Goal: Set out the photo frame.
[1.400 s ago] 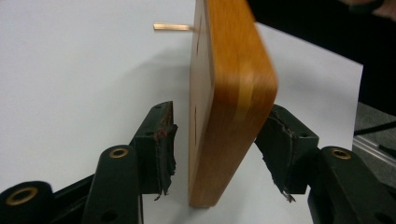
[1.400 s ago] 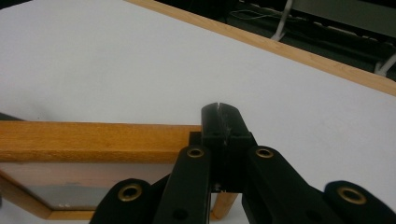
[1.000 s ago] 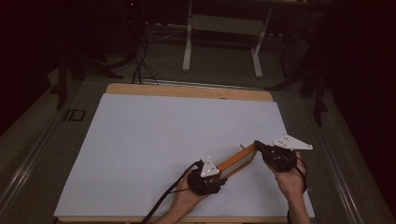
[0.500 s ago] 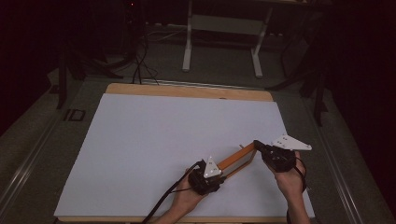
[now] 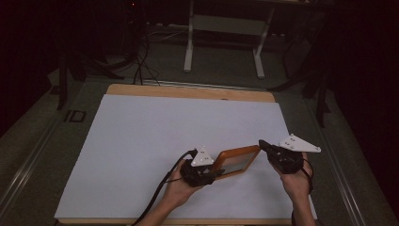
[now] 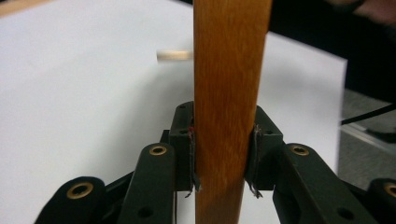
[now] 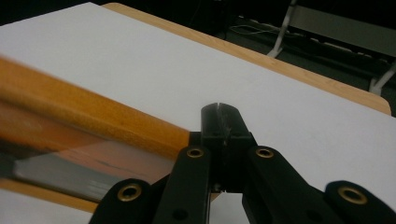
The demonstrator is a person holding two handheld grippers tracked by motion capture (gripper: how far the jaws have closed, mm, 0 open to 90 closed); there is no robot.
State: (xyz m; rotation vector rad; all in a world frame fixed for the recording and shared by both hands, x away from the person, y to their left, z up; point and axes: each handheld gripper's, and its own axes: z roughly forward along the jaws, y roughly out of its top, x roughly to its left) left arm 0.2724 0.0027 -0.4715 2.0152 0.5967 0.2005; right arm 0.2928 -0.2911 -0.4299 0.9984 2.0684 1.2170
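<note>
An orange-brown wooden frame (image 5: 235, 160) with a glass pane hangs tilted just above the white sheet, near the table's front right. My left gripper (image 5: 214, 173) holds its near-left end. In the left gripper view the frame's rail (image 6: 231, 93) stands upright between the pads, which press on both its sides; these jaws have just been closing on it. My right gripper (image 5: 261, 144) is at the frame's far right corner. In the right gripper view its jaws (image 7: 219, 122) are pressed together, with the frame (image 7: 93, 116) lying against their left side.
A white sheet (image 5: 179, 127) covers most of the wooden tabletop (image 5: 188, 91). A small pale blurred peg-like thing (image 6: 173, 55) is on the sheet beyond the rail. Metal desk legs (image 5: 189, 42) and cables (image 5: 141, 56) stand on the dark floor behind the table.
The left gripper has risen with the frame's end. The frame, seen nearly edge-on before, is now tipped so its pane faces the camera. The right gripper has stayed in place.
</note>
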